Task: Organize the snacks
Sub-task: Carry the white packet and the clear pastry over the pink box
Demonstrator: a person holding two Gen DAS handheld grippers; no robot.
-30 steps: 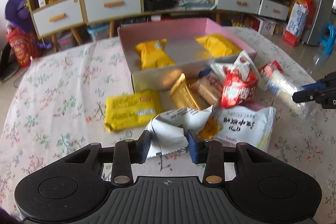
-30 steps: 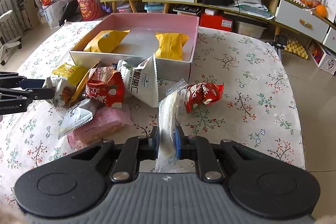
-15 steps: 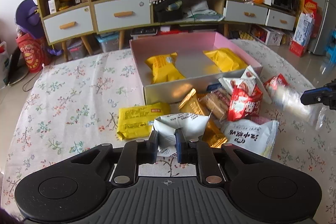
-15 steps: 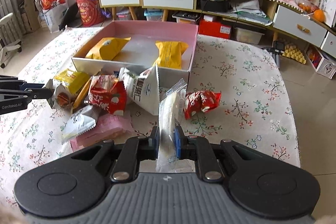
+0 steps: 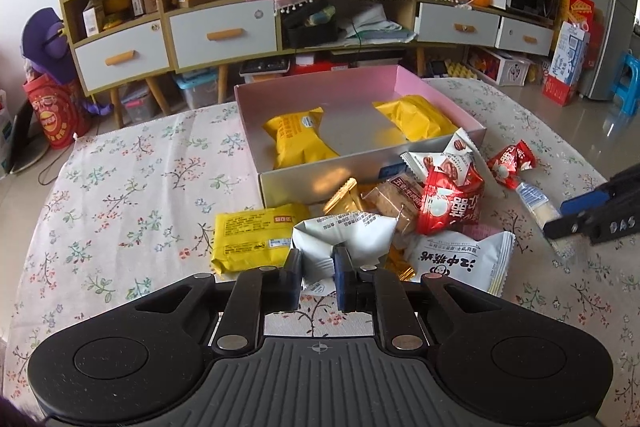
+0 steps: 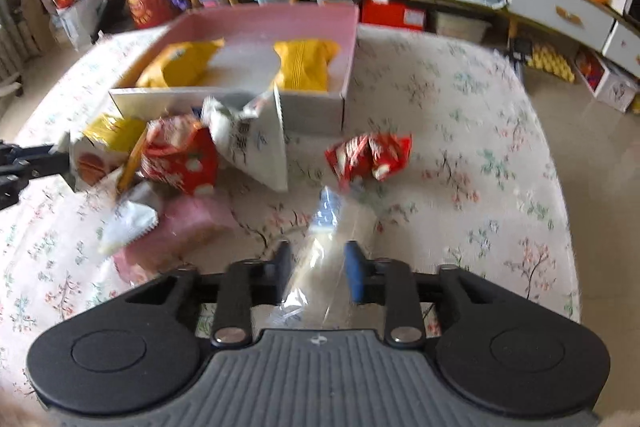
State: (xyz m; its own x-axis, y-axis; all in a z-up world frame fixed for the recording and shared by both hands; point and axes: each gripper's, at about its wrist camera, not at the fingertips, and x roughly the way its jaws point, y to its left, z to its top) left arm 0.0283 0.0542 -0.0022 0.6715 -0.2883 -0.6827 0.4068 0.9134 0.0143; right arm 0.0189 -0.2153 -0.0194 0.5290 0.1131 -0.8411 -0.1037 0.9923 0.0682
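My left gripper (image 5: 318, 275) is shut on the crumpled end of a silver-white snack packet (image 5: 348, 235) at the near edge of the snack pile. Behind the pile stands the pink box (image 5: 352, 183), with two yellow packets (image 5: 298, 139) inside. In the right wrist view my right gripper (image 6: 318, 267) has its jaws opening. A clear long packet (image 6: 326, 227) lies between them on the floral cloth, and the pads stand off it. That view is blurred. The left gripper (image 6: 28, 163) shows there at the left edge, holding its packet (image 6: 92, 159).
Loose snacks lie in front of the box: a flat yellow packet (image 5: 252, 239), a red bag (image 5: 448, 203), a white bag with print (image 5: 460, 259), a small red packet (image 6: 368, 155) and a pink packet (image 6: 188, 227). Cabinets and drawers stand beyond the table.
The left jaws closed on the silver-white packet and stayed there. The right jaws have parted from the clear packet they held, and it now lies flatter between them.
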